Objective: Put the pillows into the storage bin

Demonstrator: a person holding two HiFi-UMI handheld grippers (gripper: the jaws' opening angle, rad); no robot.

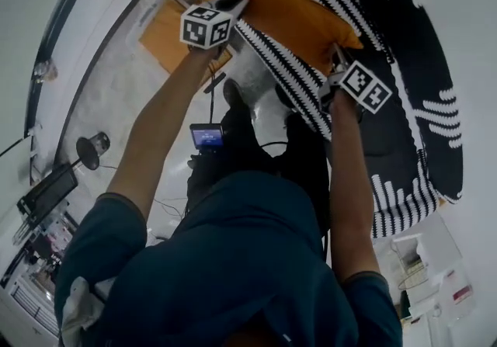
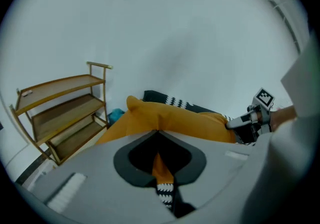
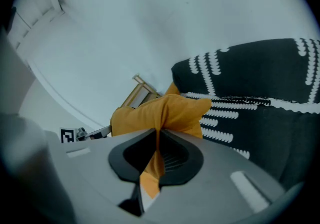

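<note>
So the orange pillow (image 1: 289,18) is plump and plain, held up just over a big black-and-white striped fabric thing (image 1: 408,105), could be the bin or another pillow, hard to say. Both arms reach straight out. The left gripper (image 1: 234,3) is pinching a fold at one end of it and the right gripper (image 1: 337,56) is clamped on its opposite corner

1. The left gripper (image 2: 159,140) has its jaws pinched tight on a fold of the orange pillow (image 2: 172,120).
2. The right gripper (image 2: 248,119) is at the pillow's far right corner.
3. There's a wooden shelf (image 2: 60,113) off to the left, and black-and-white patterned fabric (image 2: 167,99) just behind the pillow.
</note>
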